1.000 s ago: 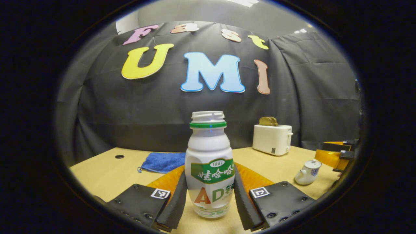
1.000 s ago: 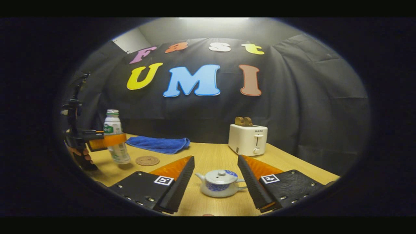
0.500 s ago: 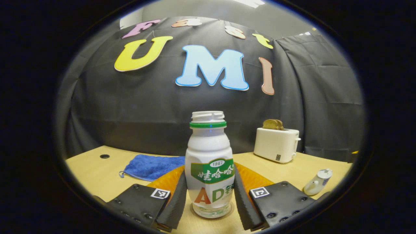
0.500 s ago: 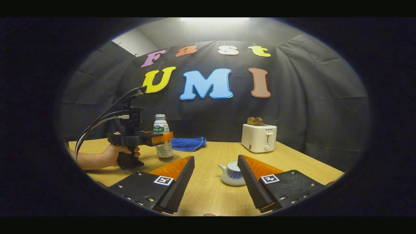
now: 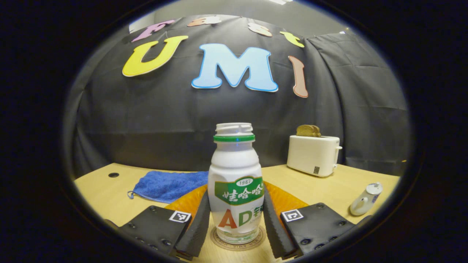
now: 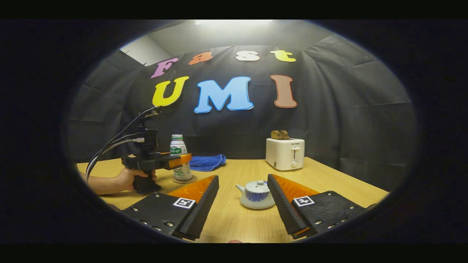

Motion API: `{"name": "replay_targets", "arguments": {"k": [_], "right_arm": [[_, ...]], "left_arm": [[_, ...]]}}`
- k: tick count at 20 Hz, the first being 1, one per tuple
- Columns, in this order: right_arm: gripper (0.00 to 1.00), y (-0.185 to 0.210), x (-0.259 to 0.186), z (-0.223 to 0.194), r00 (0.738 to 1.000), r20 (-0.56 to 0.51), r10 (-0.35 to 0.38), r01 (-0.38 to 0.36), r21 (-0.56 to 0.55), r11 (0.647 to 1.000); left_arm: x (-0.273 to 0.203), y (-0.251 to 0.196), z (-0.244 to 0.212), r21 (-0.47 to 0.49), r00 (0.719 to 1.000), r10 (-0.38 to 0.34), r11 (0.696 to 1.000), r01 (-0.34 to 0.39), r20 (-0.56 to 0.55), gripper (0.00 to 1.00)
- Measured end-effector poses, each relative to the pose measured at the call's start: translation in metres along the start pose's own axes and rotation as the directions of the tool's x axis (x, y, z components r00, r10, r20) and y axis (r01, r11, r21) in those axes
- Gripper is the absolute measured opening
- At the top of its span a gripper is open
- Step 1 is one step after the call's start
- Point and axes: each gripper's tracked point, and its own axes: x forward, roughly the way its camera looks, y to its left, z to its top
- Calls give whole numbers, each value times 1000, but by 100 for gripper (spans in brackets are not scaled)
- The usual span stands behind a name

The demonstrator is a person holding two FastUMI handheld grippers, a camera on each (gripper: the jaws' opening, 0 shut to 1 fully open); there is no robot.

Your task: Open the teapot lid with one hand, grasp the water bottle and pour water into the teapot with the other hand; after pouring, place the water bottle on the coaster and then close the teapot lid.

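- The water bottle (image 5: 236,182) now stands upright on the round coaster (image 5: 237,241); a second ago it hung clear of the table (image 5: 310,188), and half a second ago it was just reaching the coaster.
- The left gripper (image 5: 236,223) is still clamped on the bottle, both pads flat against its lower sides. The right gripper view shows the same grip from afar, with a hand (image 6: 128,179) on the handle.
- The bottle has no cap on, so a gentle, straight release seems wise.
- The right gripper (image 6: 243,199) has its fingers wide apart and holds nothing; it has drawn back from the teapot (image 6: 256,193) since a second ago.
- The teapot sits on the table beyond those open fingers, lid (image 6: 257,185) on.
- Judging from this, pouring and closing the lid look done; what remains is for the left gripper to let go.
- A blue cloth (image 5: 168,185) and a toaster (image 5: 313,155) lie farther back, well apart from the action.
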Motion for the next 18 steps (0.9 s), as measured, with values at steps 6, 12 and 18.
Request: {"name": "replay_targets", "arguments": {"k": [6,12,18], "right_arm": [[83,4,-3,-9,1000,-11,13,-13,1,1000],[82,29,0,-23,998,-46,46,-47,-17,999],[82,78,6,-32,992,-89,90,-91,-6,996]], "left_arm": [[-20,7,6,-15,998,61,998,-61,13,100],[-97,4,40,20,987,126,992,-128,102,96],[-165,-9,-10,-59,984,177,982,-178,-21,100]]}}
